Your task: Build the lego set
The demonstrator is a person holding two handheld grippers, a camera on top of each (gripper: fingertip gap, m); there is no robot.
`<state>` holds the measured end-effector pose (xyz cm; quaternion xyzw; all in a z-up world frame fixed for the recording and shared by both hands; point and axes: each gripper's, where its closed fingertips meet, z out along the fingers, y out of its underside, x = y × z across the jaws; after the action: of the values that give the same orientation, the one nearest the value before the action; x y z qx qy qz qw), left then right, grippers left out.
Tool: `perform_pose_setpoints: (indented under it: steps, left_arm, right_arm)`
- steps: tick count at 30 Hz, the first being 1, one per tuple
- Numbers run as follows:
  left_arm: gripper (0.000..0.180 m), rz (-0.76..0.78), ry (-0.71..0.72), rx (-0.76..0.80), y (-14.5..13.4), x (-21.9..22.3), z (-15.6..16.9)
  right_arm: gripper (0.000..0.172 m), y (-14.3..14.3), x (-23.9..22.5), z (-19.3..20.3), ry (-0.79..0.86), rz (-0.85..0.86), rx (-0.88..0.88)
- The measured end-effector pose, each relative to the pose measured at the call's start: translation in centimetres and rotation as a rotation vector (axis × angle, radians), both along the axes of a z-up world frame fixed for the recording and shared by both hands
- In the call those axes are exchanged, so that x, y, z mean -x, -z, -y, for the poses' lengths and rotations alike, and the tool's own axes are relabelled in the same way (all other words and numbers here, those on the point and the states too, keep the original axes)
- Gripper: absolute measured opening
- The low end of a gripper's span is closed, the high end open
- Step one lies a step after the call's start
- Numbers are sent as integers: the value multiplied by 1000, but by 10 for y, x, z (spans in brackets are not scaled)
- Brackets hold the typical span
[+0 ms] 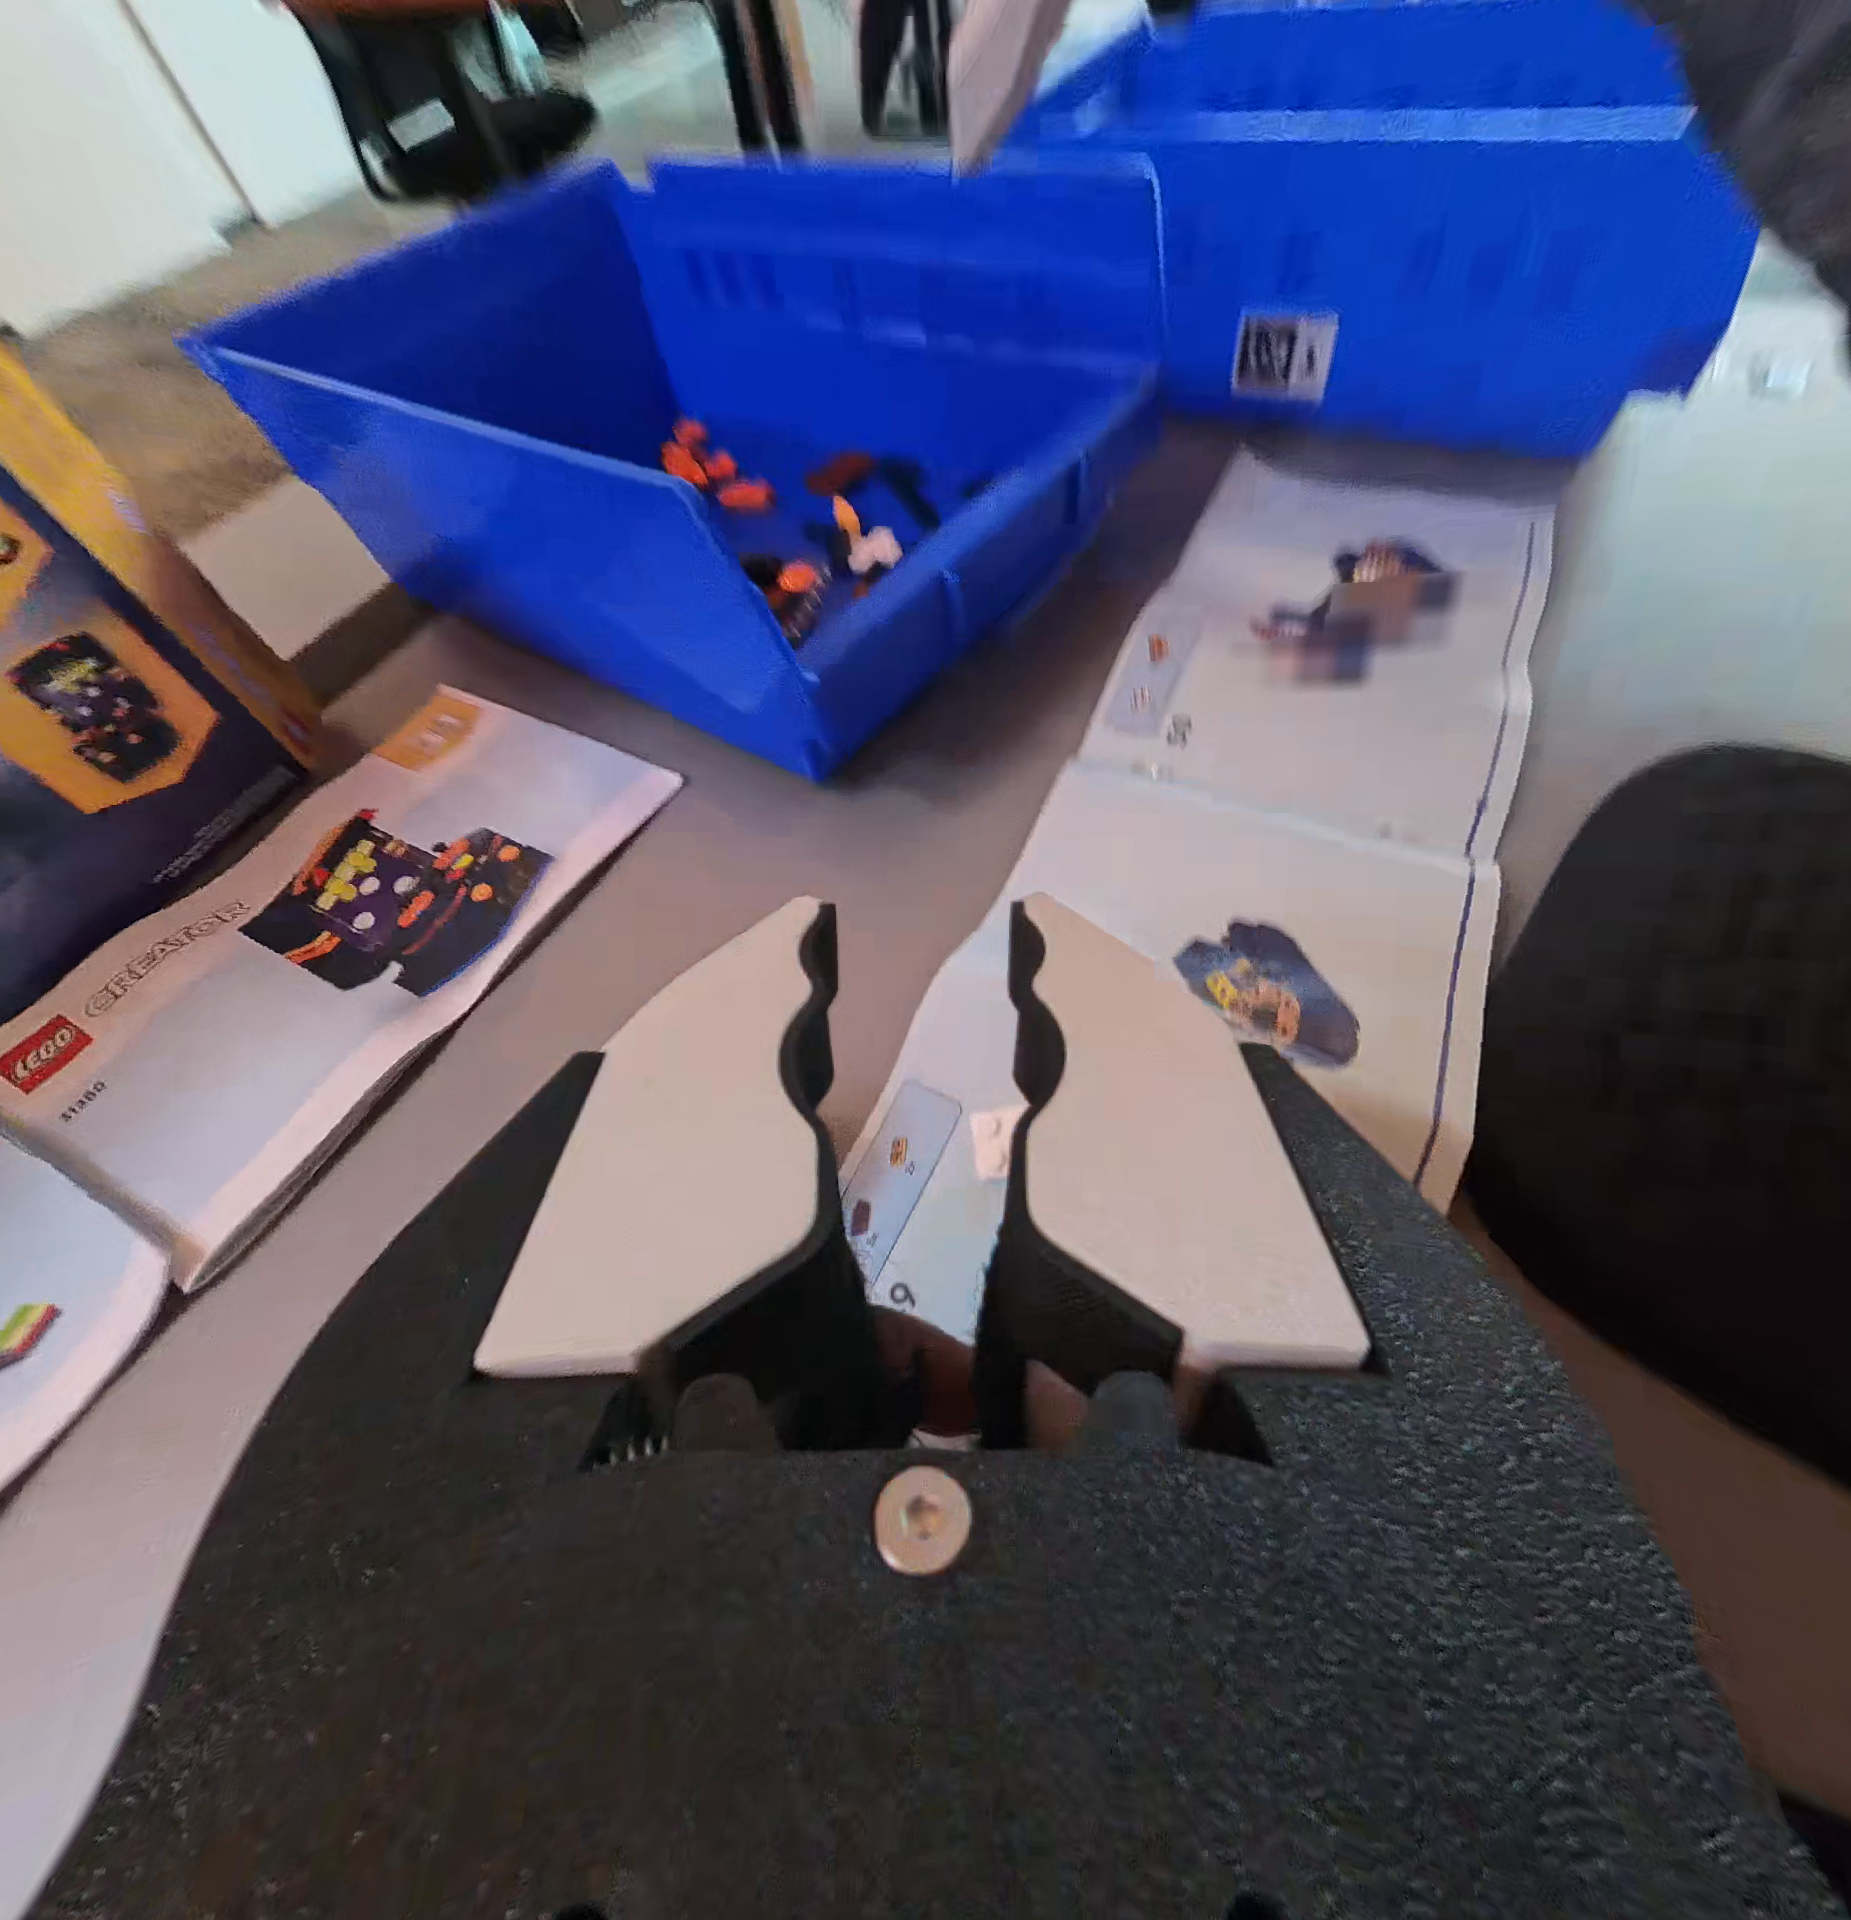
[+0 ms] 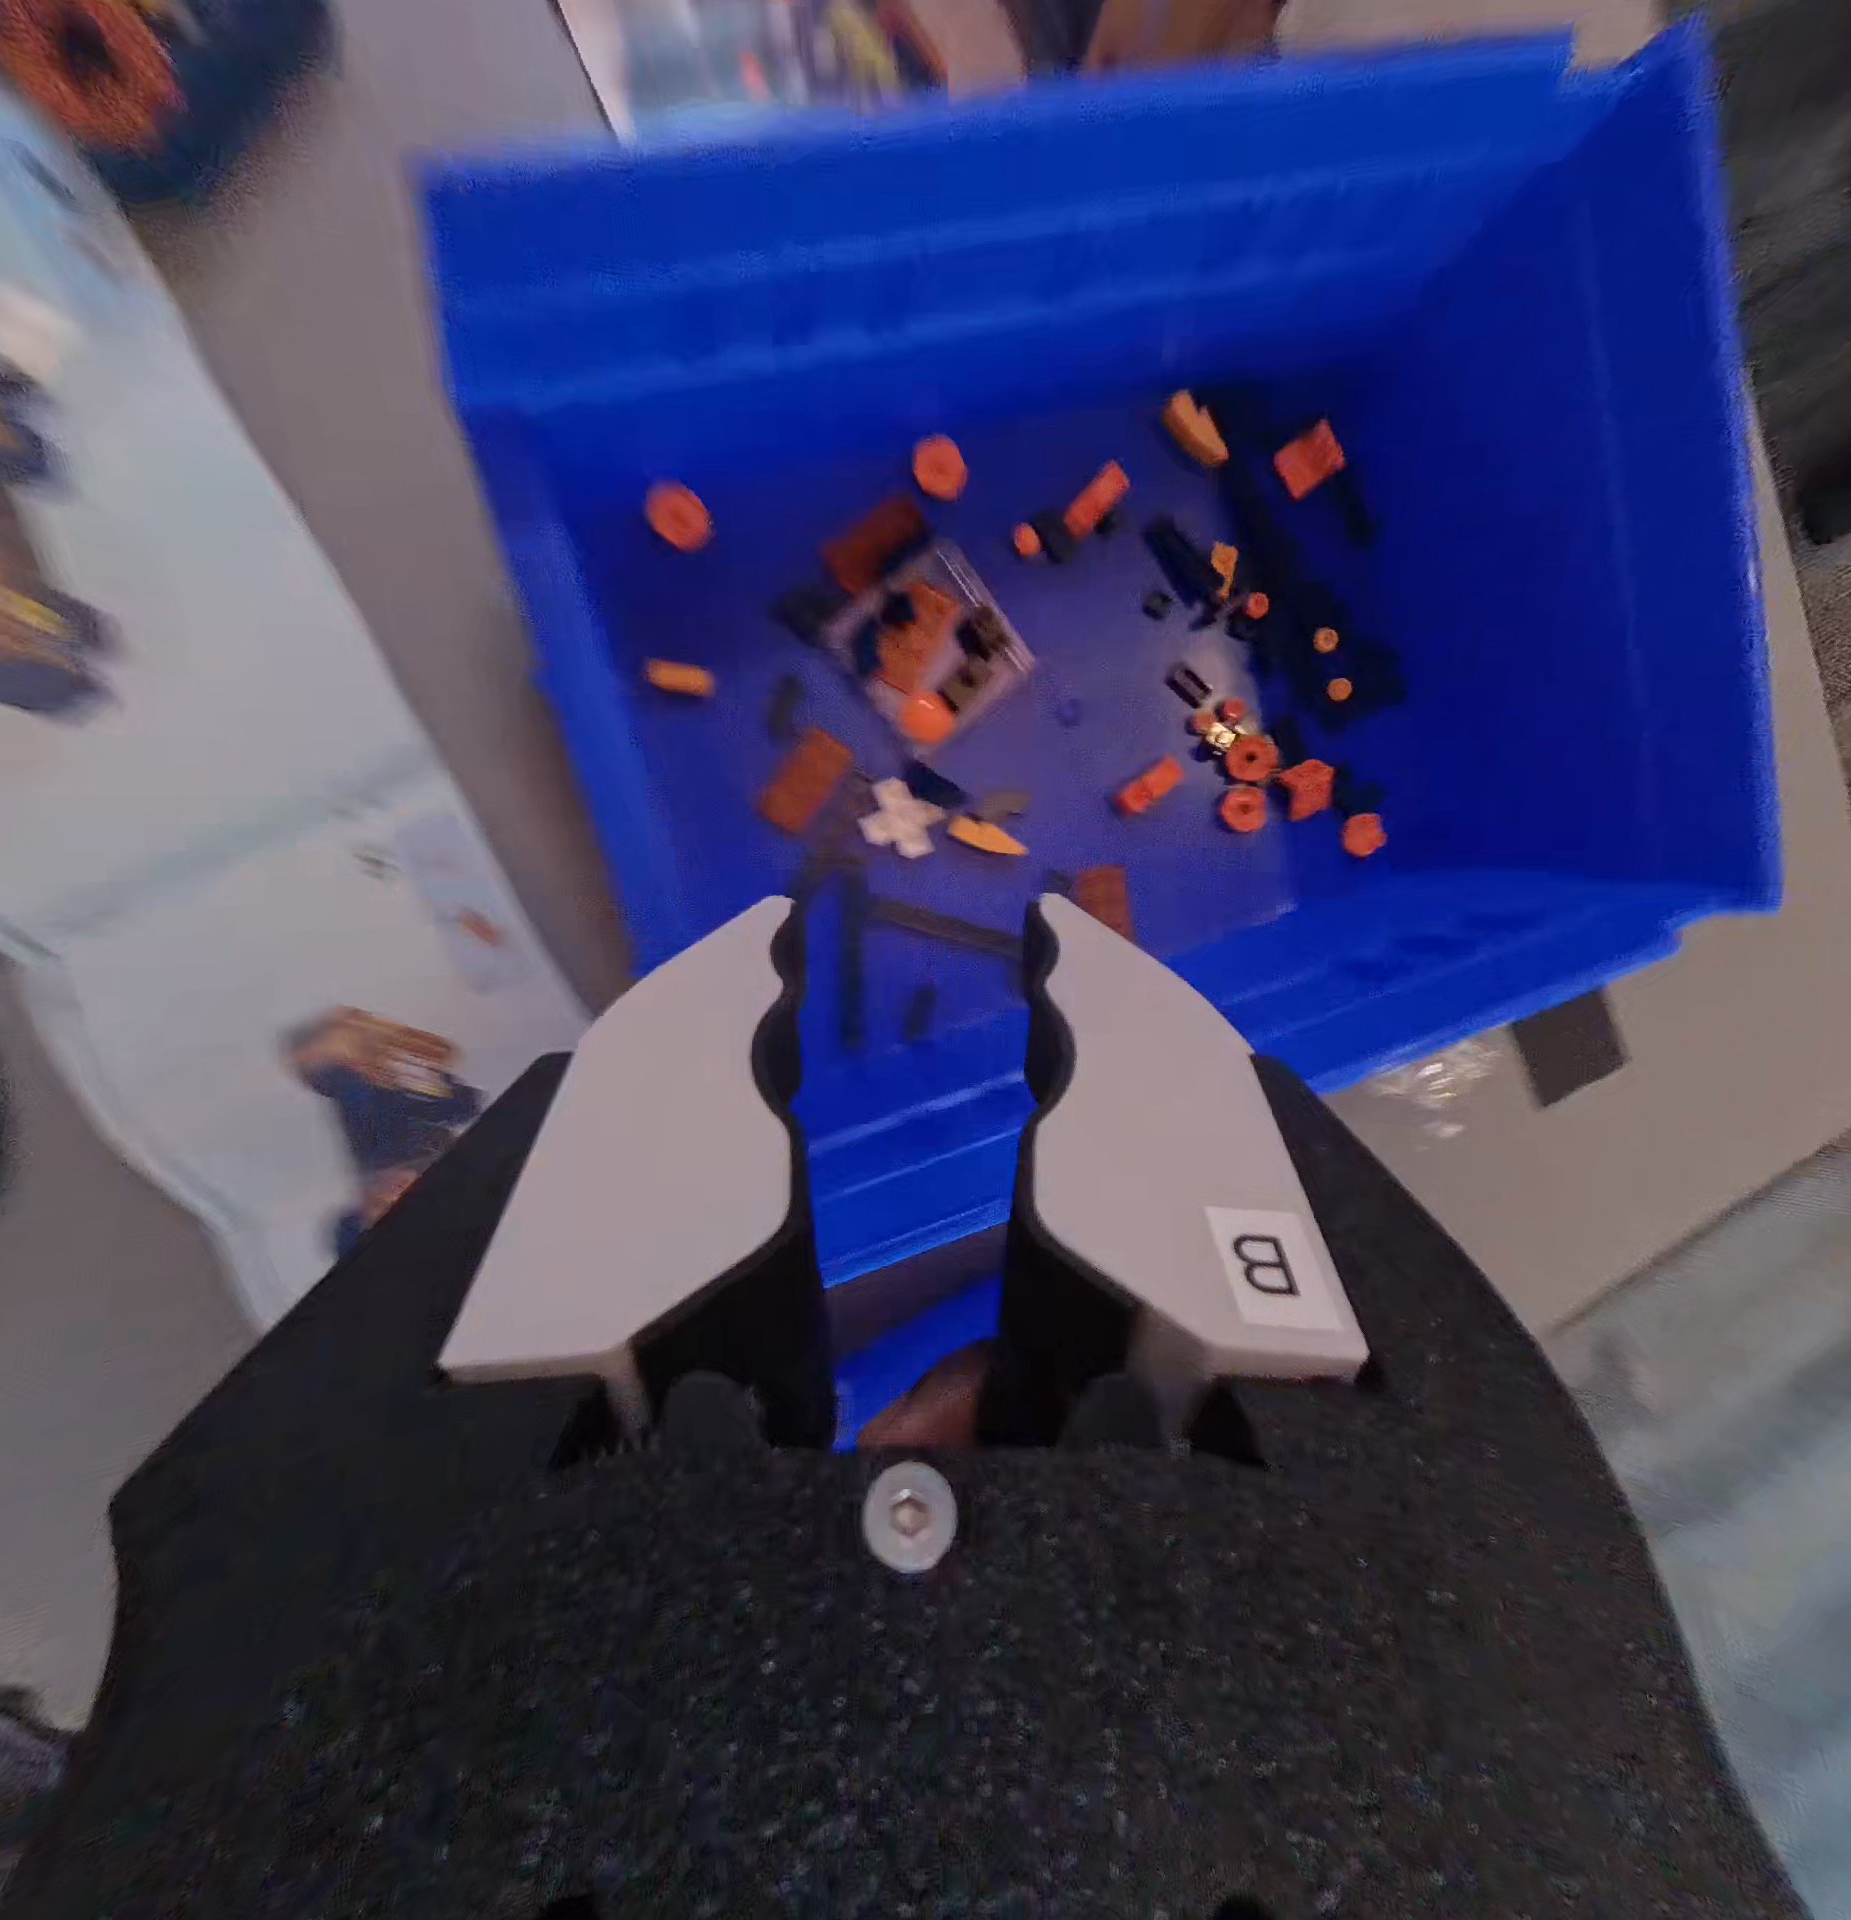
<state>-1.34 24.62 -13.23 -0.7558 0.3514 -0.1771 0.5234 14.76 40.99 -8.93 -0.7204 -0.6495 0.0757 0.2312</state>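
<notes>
This looks like an office or lab workroom set up for toy-brick building. A plain grey desk (image 1: pixel 775 831) carries blue plastic storage bins (image 1: pixel 547 488), one ahead of the left claw (image 1: pixel 921 914) and another (image 1: pixel 1420 260) farther off to its right. The bin (image 2: pixel 1523 416) beneath the right claw (image 2: pixel 910 914) holds loose orange and black toy bricks (image 2: pixel 1253 758). Left of the left claw lie a printed building-instruction booklet (image 1: pixel 308 956) and a yellow and dark toy box (image 1: pixel 90 665); an unfolded instruction sheet (image 1: pixel 1316 790) stretches ahead on its right. Beyond the desk are carpeted floor (image 1: pixel 152 395), white wall panels (image 1: pixel 79 135) and dark chair or table legs (image 1: pixel 433 114). A black mesh chair back (image 1: pixel 1710 1091) sits at right.
</notes>
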Motion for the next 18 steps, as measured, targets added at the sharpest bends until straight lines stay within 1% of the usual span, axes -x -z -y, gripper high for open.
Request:
perform_pose_setpoints:
  steps: [3, 5, 6, 7, 9, 11, 15, 18]
  left_arm:
    - [29, 119, -17, -70, -9, 4, -1]
    - [28, 140, -16, -130, -16, 6, -1]
    - [28, 140, -10, -157, -19, 5, -1]
    - [28, 135, -3, -176, -20, 4, 0]
    - [28, 124, 12, -199, -22, 3, 3]
    - [27, 120, 15, -213, -24, 4, 3]
    - [27, 125, 7, -207, -24, 10, 2]
    - [25, 135, -10, -207, -26, 16, 0]
  right_arm:
    - [30, 45, -2, -52, -129, 306, 4]
    - [25, 76, -21, -77, -162, 569, 32]
    - [23, 87, -29, -85, -198, 676, 35]
    - [20, 96, -33, -90, -248, 747, 39]
    - [17, 109, -35, -95, -326, 823, 38]
    - [17, 116, -35, -95, -356, 848, 65]
    - [20, 117, -33, -89, -348, 832, 135]
    - [26, 116, -37, -85, -310, 834, 178]
